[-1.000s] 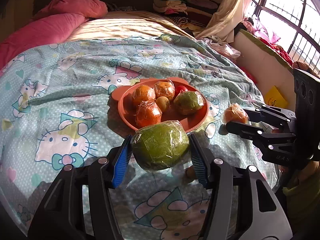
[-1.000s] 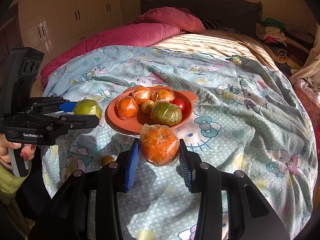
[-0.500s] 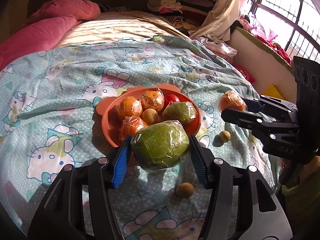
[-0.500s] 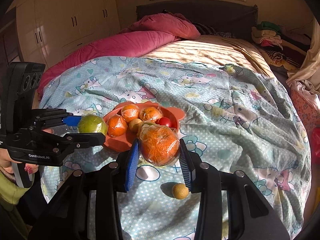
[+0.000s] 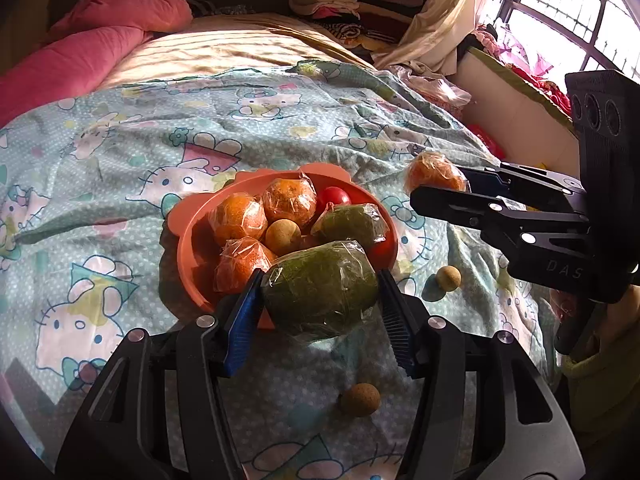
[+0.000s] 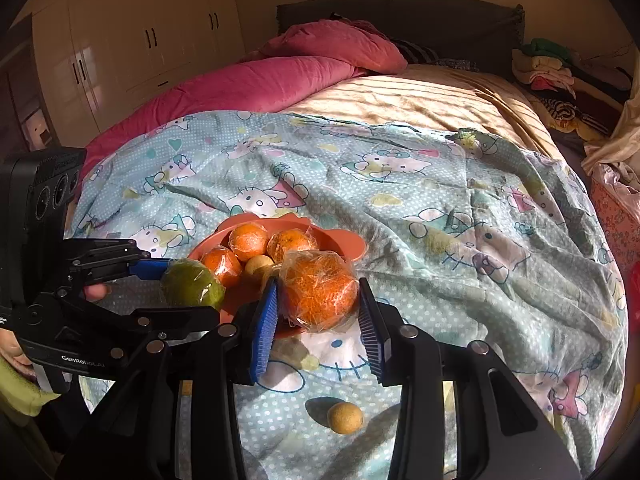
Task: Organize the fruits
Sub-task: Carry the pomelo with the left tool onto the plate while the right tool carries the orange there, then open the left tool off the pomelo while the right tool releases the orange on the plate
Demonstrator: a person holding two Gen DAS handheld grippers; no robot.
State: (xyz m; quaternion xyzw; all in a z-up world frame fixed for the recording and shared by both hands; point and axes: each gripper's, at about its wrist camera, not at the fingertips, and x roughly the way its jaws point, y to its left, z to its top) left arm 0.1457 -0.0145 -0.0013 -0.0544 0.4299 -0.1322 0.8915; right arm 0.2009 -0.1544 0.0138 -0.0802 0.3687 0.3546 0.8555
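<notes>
From the left wrist view, the left claw point(image 5: 320, 304) pinches a round green fruit point(image 5: 320, 286) wrapped in crinkled clear film, just at the near rim of the smooth orange bowl point(image 5: 188, 240). The bowl sits on the soft printed blanket point(image 5: 120, 152) and holds wrapped oranges point(image 5: 238, 218).

From the right wrist view, the right claw point(image 6: 318, 312) pinches a film-wrapped orange point(image 6: 320, 290) over the bowl's near edge. A small rough tan ball point(image 6: 345, 417) lies on the blanket, near the bowl.

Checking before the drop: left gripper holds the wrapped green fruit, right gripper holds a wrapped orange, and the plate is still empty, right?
Not quite: the plate is not empty. The left wrist view shows wrapped oranges and other fruit on it. The grips are as you say: left gripper on the green fruit, right gripper on an orange.
</notes>
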